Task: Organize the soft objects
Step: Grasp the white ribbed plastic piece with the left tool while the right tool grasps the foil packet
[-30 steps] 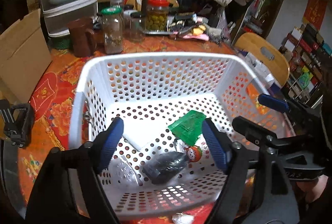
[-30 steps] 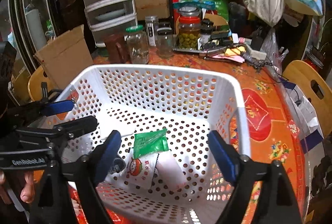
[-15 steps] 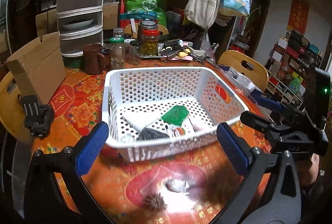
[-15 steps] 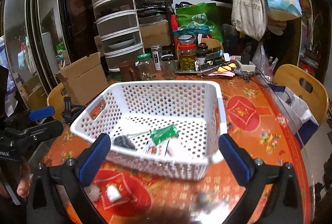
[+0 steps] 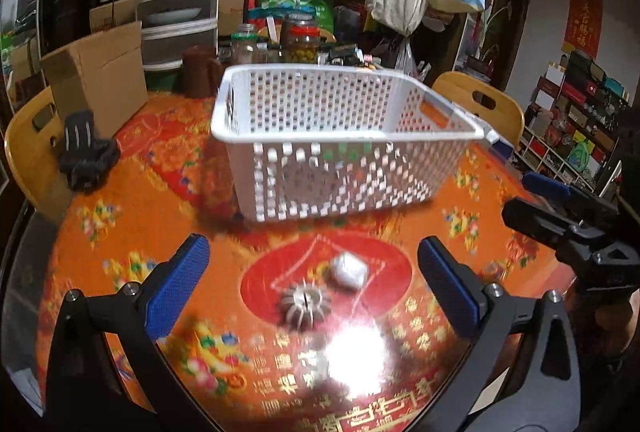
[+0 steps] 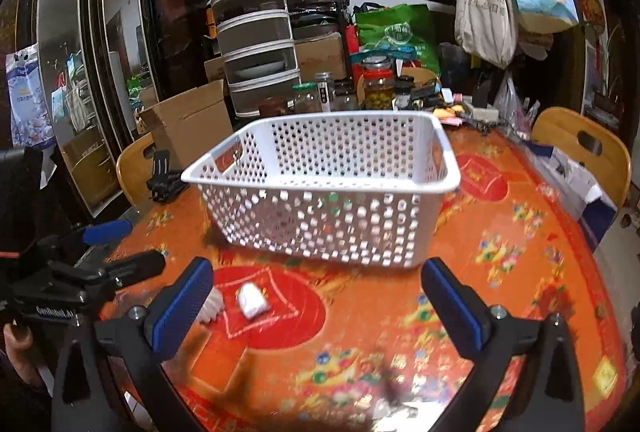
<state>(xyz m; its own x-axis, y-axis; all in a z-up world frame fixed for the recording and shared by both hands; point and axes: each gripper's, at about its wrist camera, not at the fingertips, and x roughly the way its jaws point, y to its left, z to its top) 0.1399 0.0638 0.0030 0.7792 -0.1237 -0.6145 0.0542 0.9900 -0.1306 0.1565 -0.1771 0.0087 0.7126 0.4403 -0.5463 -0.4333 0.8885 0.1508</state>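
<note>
Orange tablecloth (image 5: 460,192): white wad (image 5: 349,269) between gaping left gripper (image 5: 312,282) pads, basket (image 5: 344,140) at 12 o'clock; right gripper (image 6: 316,306) gaping (left one's label unreadable).

Cluttered room, wooden chairs (image 6: 580,144)

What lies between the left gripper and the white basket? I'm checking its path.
In the left wrist view, two small pale items, a white wad and a ribbed round piece, lie between the left gripper and the basket.
</note>
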